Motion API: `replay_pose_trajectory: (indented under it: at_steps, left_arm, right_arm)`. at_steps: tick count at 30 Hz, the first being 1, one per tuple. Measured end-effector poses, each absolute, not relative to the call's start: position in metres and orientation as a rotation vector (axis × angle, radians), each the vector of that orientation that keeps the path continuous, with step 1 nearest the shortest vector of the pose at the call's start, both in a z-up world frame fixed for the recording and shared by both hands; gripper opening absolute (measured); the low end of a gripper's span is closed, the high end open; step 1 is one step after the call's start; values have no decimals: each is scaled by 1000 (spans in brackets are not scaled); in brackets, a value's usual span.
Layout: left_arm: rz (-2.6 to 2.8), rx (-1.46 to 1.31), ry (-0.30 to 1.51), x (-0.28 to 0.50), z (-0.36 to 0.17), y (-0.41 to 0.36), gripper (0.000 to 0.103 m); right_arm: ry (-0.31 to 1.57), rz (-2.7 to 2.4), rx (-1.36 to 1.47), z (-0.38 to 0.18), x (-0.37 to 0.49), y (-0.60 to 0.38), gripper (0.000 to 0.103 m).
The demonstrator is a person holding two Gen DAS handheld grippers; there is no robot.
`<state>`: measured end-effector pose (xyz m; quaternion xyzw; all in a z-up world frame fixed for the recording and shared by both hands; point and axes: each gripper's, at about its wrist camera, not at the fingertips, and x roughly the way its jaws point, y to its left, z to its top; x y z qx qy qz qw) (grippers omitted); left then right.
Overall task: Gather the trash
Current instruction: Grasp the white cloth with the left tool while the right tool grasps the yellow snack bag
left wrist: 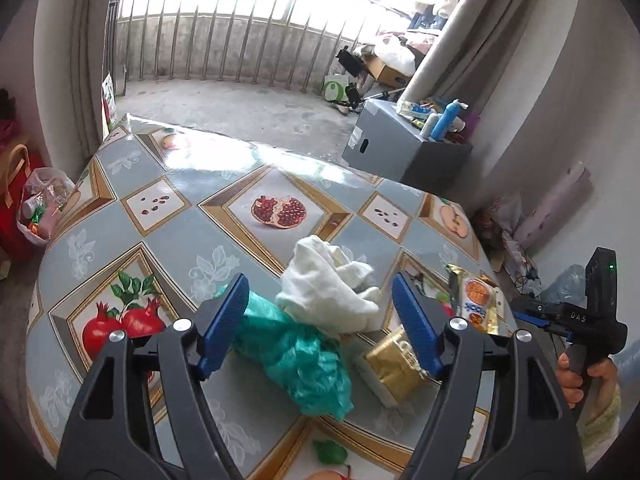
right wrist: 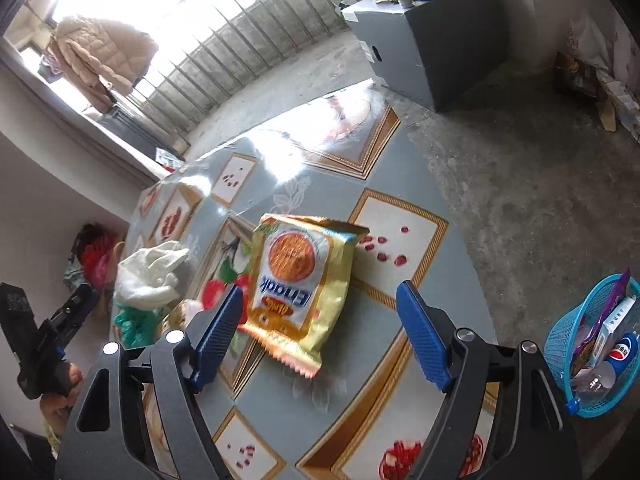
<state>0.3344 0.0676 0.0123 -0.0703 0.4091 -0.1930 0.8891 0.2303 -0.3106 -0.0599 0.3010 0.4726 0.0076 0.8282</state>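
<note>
Trash lies on a table (left wrist: 168, 248) with a fruit-print cover. In the left wrist view a crumpled white cloth (left wrist: 332, 288), a green plastic bag (left wrist: 296, 360) and a gold foil wrapper (left wrist: 394, 364) sit between and just beyond the jaws of my left gripper (left wrist: 320, 320), which is open and touches none of them. A yellow snack packet (right wrist: 298, 280) lies flat in the right wrist view, ahead of my open right gripper (right wrist: 320, 328), untouched. The same packet (left wrist: 476, 300) shows at the table's right edge. The right gripper's body (left wrist: 580, 316) is held by a hand.
A blue mesh basket (right wrist: 560, 340) holding a bottle and wrappers stands on the floor at right. A grey box (left wrist: 404, 140) with bottles sits beyond the table. A plastic bag of items (left wrist: 40, 208) lies on the floor at left. Balcony railing behind.
</note>
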Motion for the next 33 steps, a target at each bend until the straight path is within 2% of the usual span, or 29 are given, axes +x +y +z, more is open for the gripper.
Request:
replay_pose_trajectory:
  at_steps: [4,6,7,9,12,15,21,33]
  left_arm:
    - [-363,-76,896,362,-11,59,70]
    - [-353,-31,903,367,-21,54,70]
    - [-348,-18,905,369,-25,53,67]
    - [-357,-2,905,370,-30,49,61]
    - [-383,-13,912,367,-33,48,47]
    - [-399,0,912,360,-35,42,37]
    - [-455,31,906,335,-38,29,29]
    - [-515,19,935,270,-43,25,27]
  right_arm:
    - [1024,-23,615,-73,256,-302,67]
    - [1023,5,645,-72,265,-298,54]
    - [1026,13,664,-73,271,-294,51]
    - [1037,41,684,-75,277,-289,37]
    - [1050,88,674,-78,283,-274,30]
    - [1063,127,666,-79,285,-258,28]
    - [1076,185,662,-79,282,-237,27]
    - [1098,228,580,-76,246,-215,27]
